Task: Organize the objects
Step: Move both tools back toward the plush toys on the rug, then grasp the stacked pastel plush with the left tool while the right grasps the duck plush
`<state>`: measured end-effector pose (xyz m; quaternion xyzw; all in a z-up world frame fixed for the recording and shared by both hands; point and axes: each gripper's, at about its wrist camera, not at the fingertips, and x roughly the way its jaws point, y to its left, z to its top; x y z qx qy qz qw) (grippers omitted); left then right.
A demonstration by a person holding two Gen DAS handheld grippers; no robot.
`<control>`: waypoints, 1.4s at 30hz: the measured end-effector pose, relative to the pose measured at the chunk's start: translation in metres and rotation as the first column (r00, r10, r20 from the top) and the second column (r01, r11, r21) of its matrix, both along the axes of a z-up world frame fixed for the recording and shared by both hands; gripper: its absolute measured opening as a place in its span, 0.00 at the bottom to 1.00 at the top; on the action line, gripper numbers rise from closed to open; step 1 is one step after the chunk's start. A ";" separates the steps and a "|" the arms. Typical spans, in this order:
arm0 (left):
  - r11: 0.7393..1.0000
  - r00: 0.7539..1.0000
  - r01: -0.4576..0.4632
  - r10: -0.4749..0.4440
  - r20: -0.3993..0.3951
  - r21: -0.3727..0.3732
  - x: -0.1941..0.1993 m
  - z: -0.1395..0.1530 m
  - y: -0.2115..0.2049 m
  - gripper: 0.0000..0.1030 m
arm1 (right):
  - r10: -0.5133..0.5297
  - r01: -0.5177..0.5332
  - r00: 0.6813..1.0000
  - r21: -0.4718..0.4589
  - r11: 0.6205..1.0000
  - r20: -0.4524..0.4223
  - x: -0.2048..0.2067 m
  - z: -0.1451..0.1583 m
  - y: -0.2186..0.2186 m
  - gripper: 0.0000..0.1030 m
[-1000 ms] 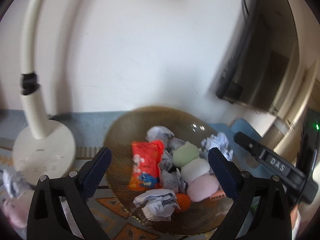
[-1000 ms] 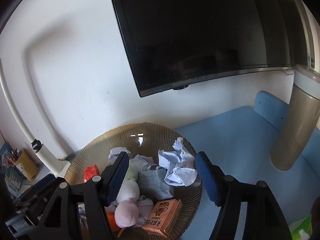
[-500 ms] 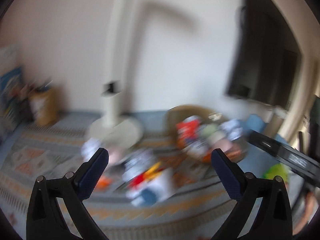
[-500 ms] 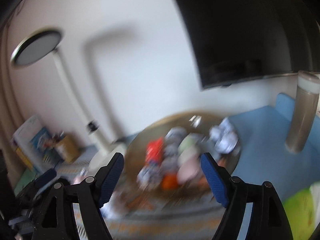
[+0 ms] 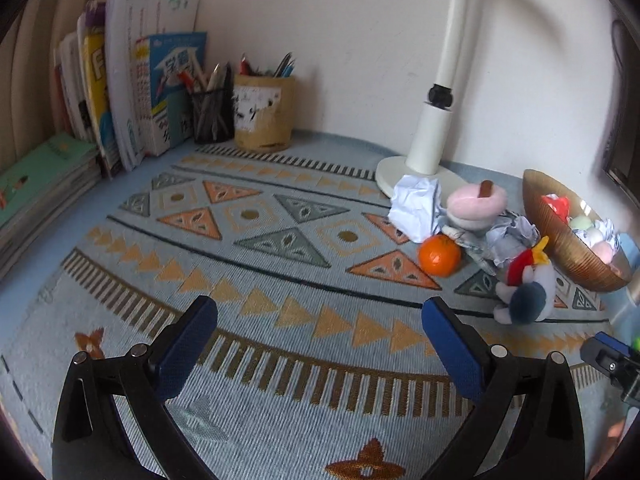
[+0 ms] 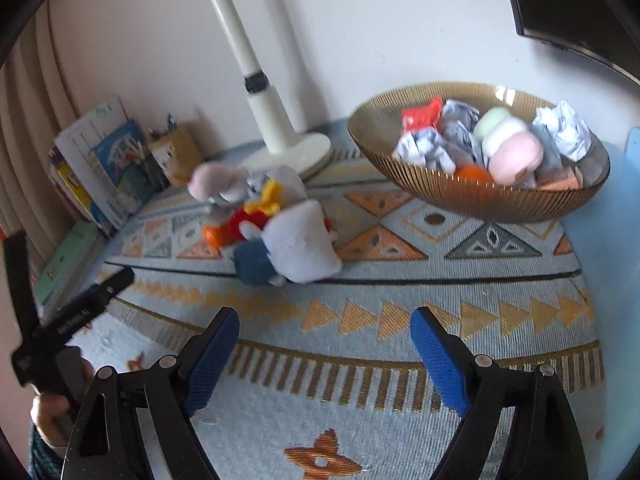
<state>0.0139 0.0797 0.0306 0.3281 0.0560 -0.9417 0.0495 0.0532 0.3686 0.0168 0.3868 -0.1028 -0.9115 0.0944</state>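
A loose pile lies on the patterned mat (image 5: 280, 240): a white-and-blue plush toy (image 5: 528, 284) (image 6: 296, 240), an orange (image 5: 439, 255), a pink plush (image 5: 476, 200) and crumpled paper (image 5: 416, 208). To their right stands the ribbed amber bowl (image 5: 568, 256) (image 6: 480, 200), filled with paper balls, pastel plush pieces, a red packet and an orange. My left gripper (image 5: 318, 320) is open over bare mat, left of the pile. My right gripper (image 6: 324, 324) hovers in front of the plush toy with its jaws opening and nothing between them.
A white lamp base (image 5: 420, 160) stands behind the pile. Books (image 5: 120, 80) and two pen holders (image 5: 264, 116) line the back left corner. A dark monitor (image 6: 580, 8) hangs above the bowl. The left tool (image 6: 72, 320) and a hand (image 6: 48, 408) show in the right wrist view.
Both views swung left and down from the bowl to the mat. The loose pile came into view. The right jaws widened.
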 end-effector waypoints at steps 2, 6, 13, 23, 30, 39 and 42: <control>0.999 0.999 0.031 -0.030 0.013 -0.040 0.001 -0.001 0.010 0.99 | 0.003 -0.003 1.000 -0.006 1.000 0.019 -0.003 -0.004 0.000 0.84; 0.993 0.997 0.082 -0.081 0.019 -0.081 0.002 -0.001 0.022 0.99 | 0.004 -0.005 0.999 0.010 1.000 0.046 -0.005 -0.009 -0.004 0.84; 0.902 0.948 0.299 -0.319 0.012 0.311 -0.050 0.037 0.014 0.99 | 0.048 -0.018 0.983 -0.168 0.986 0.177 -0.024 -0.012 -0.003 0.84; 0.863 0.891 0.317 -0.413 0.189 0.392 -0.145 0.030 0.054 0.59 | -0.018 0.040 0.983 -0.116 0.992 0.182 -0.078 -0.007 -0.039 0.84; 0.868 0.886 0.350 -0.429 0.177 0.354 -0.128 0.015 0.064 0.44 | -0.050 0.052 0.990 -0.011 0.999 0.129 -0.083 -0.008 -0.047 0.72; 0.873 0.928 0.341 -0.373 0.027 0.349 -0.035 0.039 0.014 0.44 | 0.018 -0.002 0.992 -0.129 0.992 0.123 -0.043 -0.007 -0.013 0.65; 0.928 0.953 0.284 -0.301 0.038 0.242 -0.006 0.038 -0.002 0.44 | 0.057 -0.054 0.995 -0.039 0.998 0.085 -0.028 0.003 -0.019 0.65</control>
